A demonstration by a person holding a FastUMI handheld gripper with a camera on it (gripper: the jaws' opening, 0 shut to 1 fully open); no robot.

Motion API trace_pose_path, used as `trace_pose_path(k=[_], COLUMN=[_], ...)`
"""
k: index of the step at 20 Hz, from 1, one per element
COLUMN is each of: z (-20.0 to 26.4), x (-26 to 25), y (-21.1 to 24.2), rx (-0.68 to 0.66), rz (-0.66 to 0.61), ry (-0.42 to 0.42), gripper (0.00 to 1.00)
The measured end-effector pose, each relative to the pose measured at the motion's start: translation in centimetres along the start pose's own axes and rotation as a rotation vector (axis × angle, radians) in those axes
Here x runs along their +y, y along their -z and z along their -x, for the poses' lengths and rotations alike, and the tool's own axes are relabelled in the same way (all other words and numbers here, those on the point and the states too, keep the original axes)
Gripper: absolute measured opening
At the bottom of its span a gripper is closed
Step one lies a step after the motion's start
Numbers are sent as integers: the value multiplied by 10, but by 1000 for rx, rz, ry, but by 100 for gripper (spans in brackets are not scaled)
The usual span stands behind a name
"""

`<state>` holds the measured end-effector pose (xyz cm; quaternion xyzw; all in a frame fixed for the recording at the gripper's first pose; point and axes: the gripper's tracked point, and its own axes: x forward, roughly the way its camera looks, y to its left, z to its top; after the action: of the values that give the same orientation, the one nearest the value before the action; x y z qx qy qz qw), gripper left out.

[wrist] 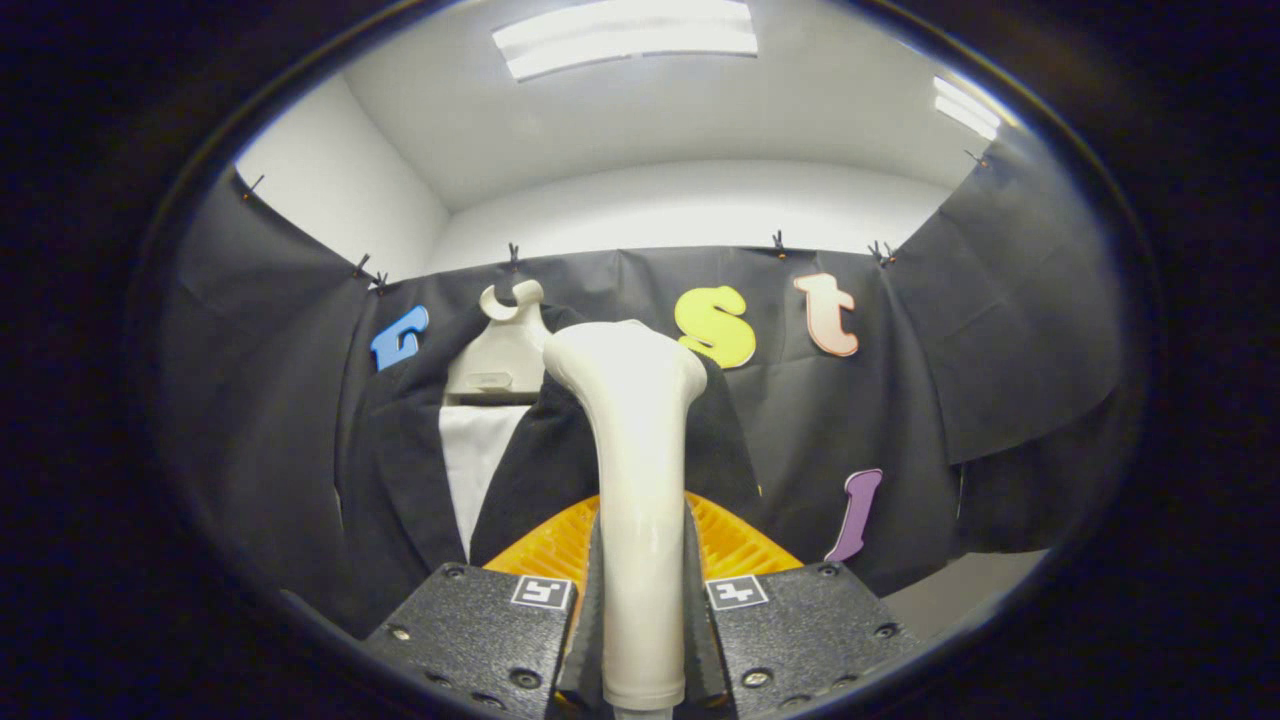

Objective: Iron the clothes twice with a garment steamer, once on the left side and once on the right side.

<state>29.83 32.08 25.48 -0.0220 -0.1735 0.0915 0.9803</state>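
Cream steamer pinched upright in the jaws, head at twelve o'clock, facing the dark jacket for steaming.

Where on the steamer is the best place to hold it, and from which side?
By its slim round handle, as now: the steamer stands upright with the gripper shut on it, one finger from each side. The wide head faces the jacket.

Steamer between clamped claw fingers
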Motion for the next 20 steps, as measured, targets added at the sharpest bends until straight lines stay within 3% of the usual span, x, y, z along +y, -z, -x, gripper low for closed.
trace_pose_path(k=[20], z=[103], x=[-6], y=[140], rx=[267], rz=[38], ry=[-28], gripper=[36])
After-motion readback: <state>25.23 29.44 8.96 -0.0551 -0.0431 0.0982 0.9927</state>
